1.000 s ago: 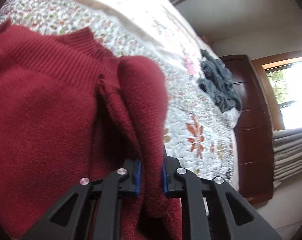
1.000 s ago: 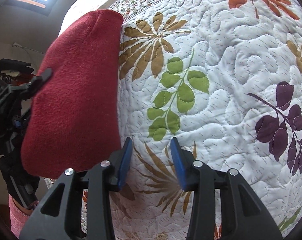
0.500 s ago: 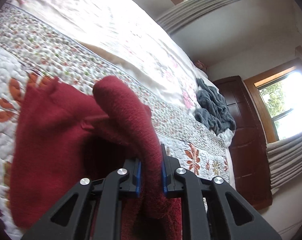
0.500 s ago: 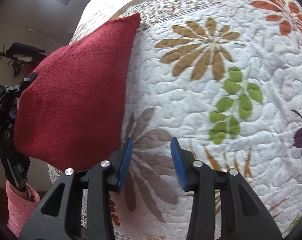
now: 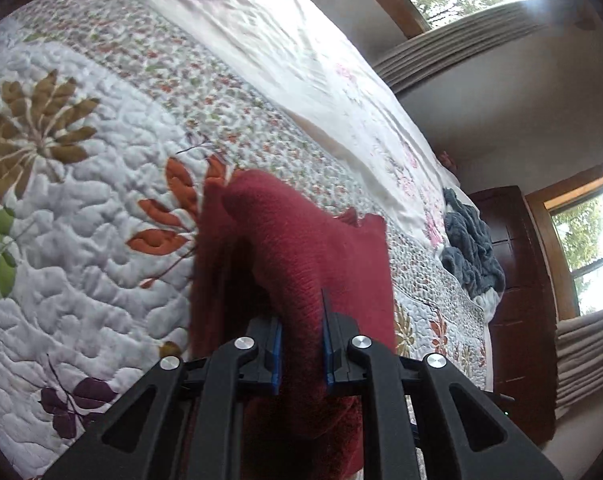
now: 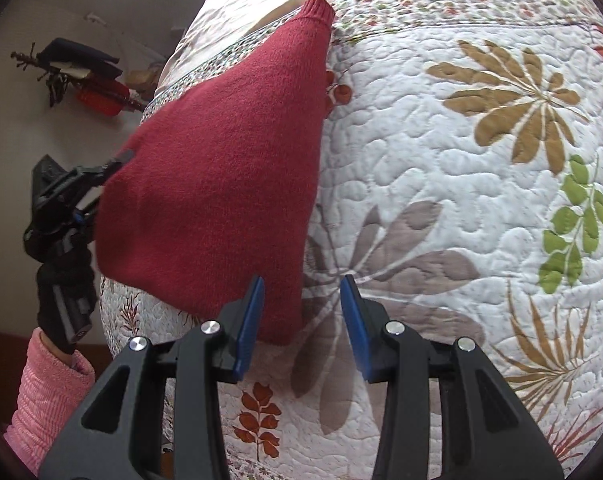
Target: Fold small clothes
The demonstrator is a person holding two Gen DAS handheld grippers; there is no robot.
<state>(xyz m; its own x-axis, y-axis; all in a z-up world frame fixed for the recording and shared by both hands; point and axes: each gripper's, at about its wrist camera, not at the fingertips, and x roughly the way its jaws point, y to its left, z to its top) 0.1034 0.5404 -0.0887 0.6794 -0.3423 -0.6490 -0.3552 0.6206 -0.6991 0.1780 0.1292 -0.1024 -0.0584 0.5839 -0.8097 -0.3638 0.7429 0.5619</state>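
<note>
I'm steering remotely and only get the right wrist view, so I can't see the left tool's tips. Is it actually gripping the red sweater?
Observer: Yes. In the left wrist view the left tool is shut on a bunched fold of the red sweater.
Operator: Is anything else lying on the bed that I can't see?
Observer: A crumpled grey blanket sits at the far edge of the floral quilt.
Operator: And what is beyond that blanket?
Observer: A dark wooden cabinet, with a window beside it.
</note>
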